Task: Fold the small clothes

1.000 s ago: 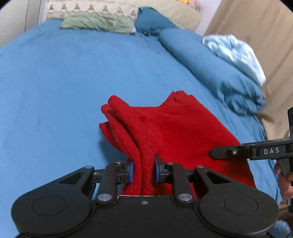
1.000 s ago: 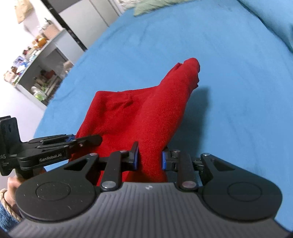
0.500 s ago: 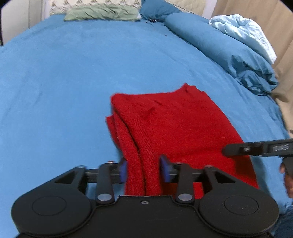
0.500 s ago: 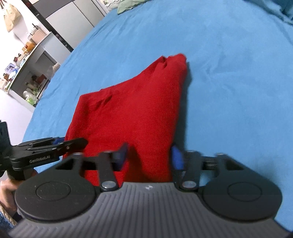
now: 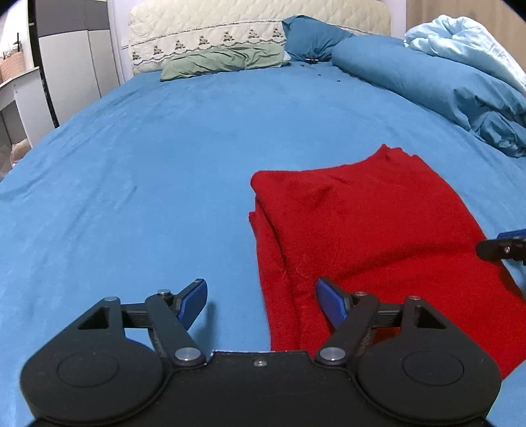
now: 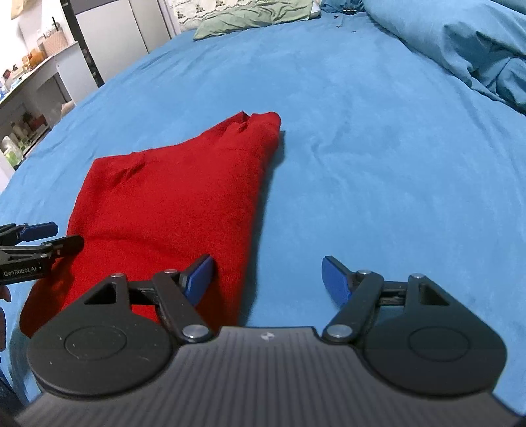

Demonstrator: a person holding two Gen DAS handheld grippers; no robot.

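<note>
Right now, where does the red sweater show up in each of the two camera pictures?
Left wrist view: the red sweater lies right of centre, folded, on the bed.
Right wrist view: the sweater lies left of centre, running to the lower left.
Shared landmark: the green pillow at the head of the bed.

Both tools release the folded red knit garment

A second ago each tool pinched a raised edge of the red knit garment (image 5: 371, 236); now the left tool (image 5: 263, 303) and right tool (image 6: 268, 279) stand wide apart and drawn back, and the garment lies flat, folded, on the blue bed sheet (image 5: 148, 170).
</note>
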